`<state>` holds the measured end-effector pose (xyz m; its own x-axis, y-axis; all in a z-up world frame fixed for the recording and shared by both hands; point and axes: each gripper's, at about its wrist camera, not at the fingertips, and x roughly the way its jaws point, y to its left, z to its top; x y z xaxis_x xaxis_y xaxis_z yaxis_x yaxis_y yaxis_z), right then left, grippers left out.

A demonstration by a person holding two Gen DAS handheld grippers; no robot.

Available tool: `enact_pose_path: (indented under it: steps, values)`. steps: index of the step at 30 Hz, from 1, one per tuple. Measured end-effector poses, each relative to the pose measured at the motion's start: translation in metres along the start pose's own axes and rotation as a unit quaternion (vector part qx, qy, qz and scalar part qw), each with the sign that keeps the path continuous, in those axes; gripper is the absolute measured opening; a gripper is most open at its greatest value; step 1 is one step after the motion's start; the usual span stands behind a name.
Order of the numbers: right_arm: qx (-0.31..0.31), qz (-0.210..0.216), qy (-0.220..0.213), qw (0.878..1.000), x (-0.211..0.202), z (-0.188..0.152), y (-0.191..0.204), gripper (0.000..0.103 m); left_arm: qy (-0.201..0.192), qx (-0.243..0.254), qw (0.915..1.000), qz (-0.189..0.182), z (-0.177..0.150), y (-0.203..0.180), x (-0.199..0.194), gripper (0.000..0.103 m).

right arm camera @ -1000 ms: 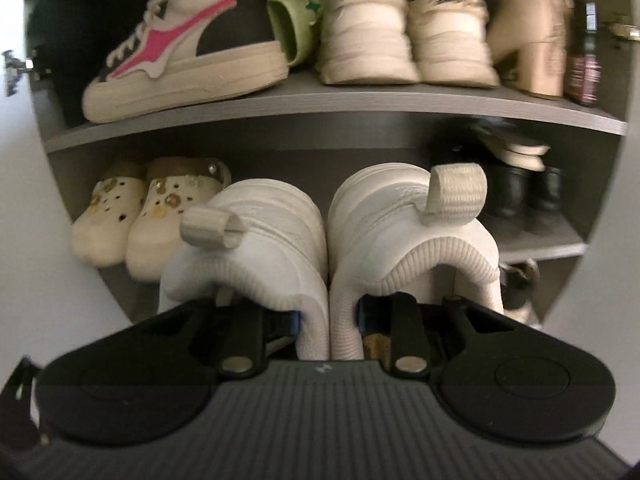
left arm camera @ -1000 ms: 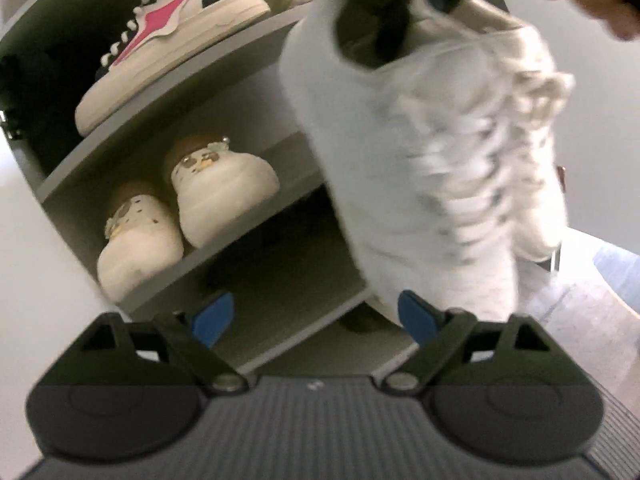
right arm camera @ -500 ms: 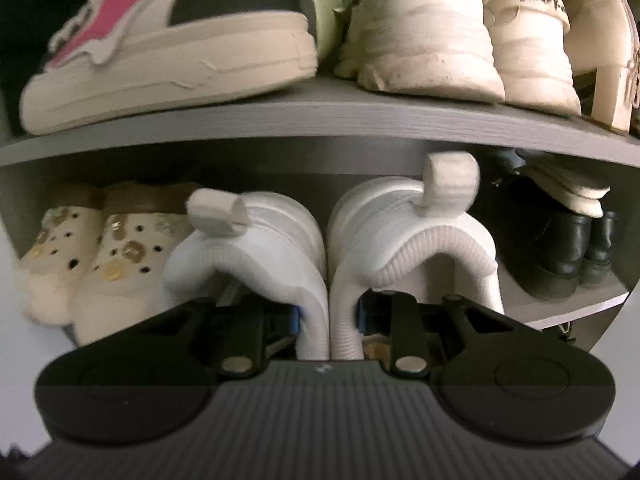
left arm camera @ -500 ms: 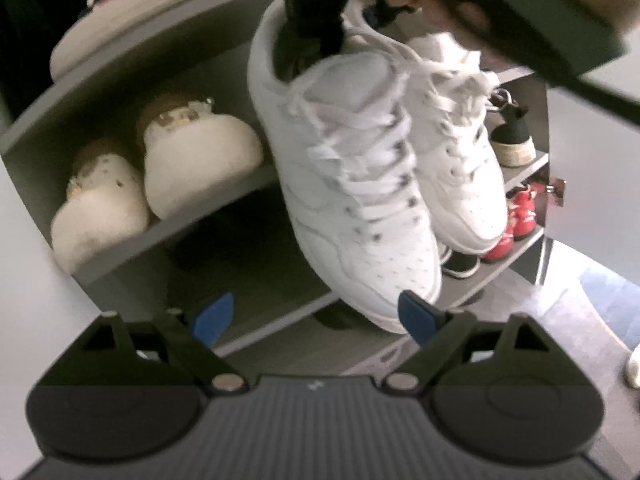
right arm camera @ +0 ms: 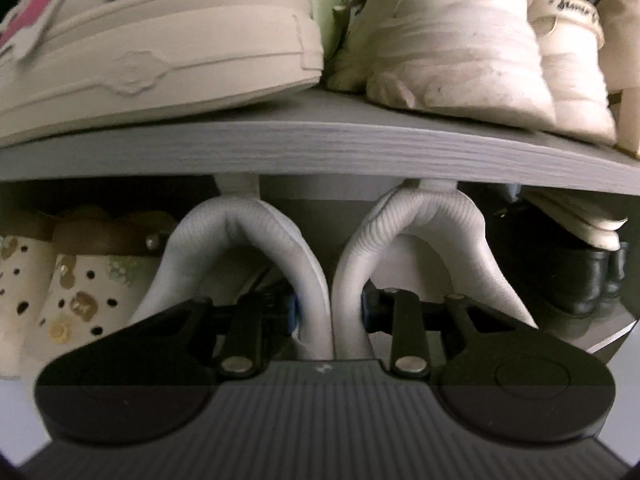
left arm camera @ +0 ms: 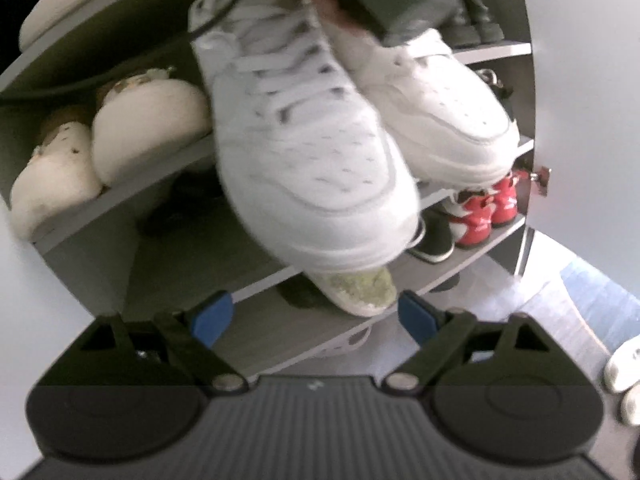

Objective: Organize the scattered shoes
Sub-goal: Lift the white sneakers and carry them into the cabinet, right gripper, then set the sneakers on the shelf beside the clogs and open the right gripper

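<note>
A pair of white lace-up sneakers (left arm camera: 312, 160) hangs toes-down in front of the grey shoe rack. My right gripper (right arm camera: 330, 308) pinches the two inner heel collars (right arm camera: 312, 280) together; its jaws are opening slightly, with the collars still pressed between the pads. The heel tabs sit just under the front edge of the upper shelf (right arm camera: 320, 148), at the height of the middle compartment. In the left wrist view a hand and the right gripper's body show blurred above the sneakers. My left gripper (left arm camera: 316, 316) is wide open and empty, below the toes and apart from them.
Cream clogs (right arm camera: 80, 292) fill the left of the middle shelf and black shoes (right arm camera: 588, 280) the right. Above stand a pink-and-white sneaker (right arm camera: 140, 40) and cream chunky sneakers (right arm camera: 460, 40). Lower shelves hold red shoes (left arm camera: 488, 208) and a greenish shoe (left arm camera: 360, 288). White shoes (left arm camera: 624, 360) lie on the floor.
The right gripper carried the sneakers closer to the rack; their heel tabs now meet the upper shelf's edge. The left gripper sank a little and stayed open.
</note>
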<state>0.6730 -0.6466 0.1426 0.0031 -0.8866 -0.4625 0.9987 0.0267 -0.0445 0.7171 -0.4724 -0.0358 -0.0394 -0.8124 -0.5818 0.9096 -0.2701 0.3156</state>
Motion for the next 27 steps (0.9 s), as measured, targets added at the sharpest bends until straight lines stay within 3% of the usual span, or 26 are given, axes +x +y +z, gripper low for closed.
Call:
enact_pose_path:
  steps: [4,8,15,20,24,27]
  values:
    - [-0.009,0.007,0.01,1.0,0.005,0.001,-0.002,0.033,0.008,-0.025,0.9996,0.008,0.005,-0.024,0.014,0.093]
    - [-0.012,0.009,0.032,0.999,0.013,0.005,-0.004,0.033,0.019,-0.024,0.9985,0.046,0.007,-0.052,0.032,0.097]
    - [-0.008,0.029,0.063,0.998,0.027,0.01,-0.012,0.034,0.031,-0.091,0.9927,0.073,0.039,-0.078,0.051,0.101]
    - [-0.012,0.047,0.077,0.996,0.035,0.01,-0.019,0.036,0.064,-0.162,0.9789,0.107,0.057,-0.071,0.054,0.09]
    - [-0.012,0.06,0.091,0.994,0.039,0.01,-0.025,0.037,0.099,-0.22,0.9629,0.122,0.071,-0.061,0.055,0.086]
    - [0.005,0.075,0.099,0.992,0.04,0.01,-0.034,0.04,0.113,-0.226,0.9572,0.141,0.077,-0.058,0.054,0.083]
